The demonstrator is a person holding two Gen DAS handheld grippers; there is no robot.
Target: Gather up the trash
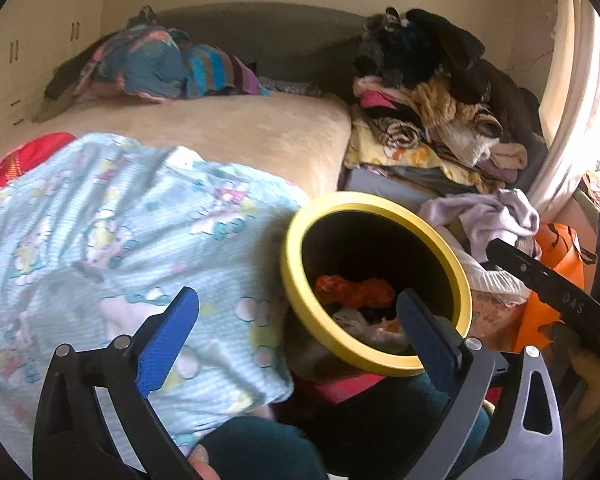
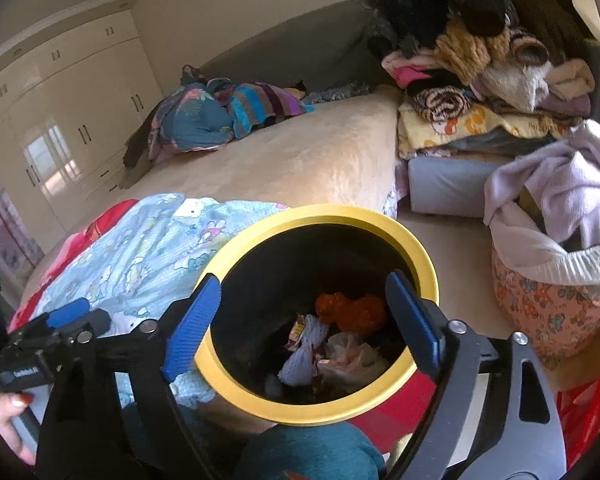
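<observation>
A black bin with a yellow rim (image 2: 320, 214) stands beside the bed, right under both grippers. In it lie an orange crumpled piece (image 2: 352, 308) and white and printed wrappers (image 2: 304, 356). My right gripper (image 2: 303, 280) hangs over the bin's mouth, jaws wide apart, nothing between its blue pads. My left gripper (image 1: 297, 294) is also open and empty, reaching past the bin's rim (image 1: 380, 200) on its left side; the orange piece (image 1: 360, 292) shows inside. Each gripper appears in the other's view: the right gripper (image 1: 500, 250) at the right edge, the left gripper (image 2: 82, 318) at lower left.
A bed with a beige cover (image 2: 300, 160) carries a light-blue printed blanket (image 1: 120, 240) next to the bin. Stacked clothes (image 2: 480, 64) and a floral laundry basket (image 2: 548, 304) stand to the right, an orange bag (image 1: 560, 264) behind. Teal-clad knees (image 2: 308, 456) sit below the bin.
</observation>
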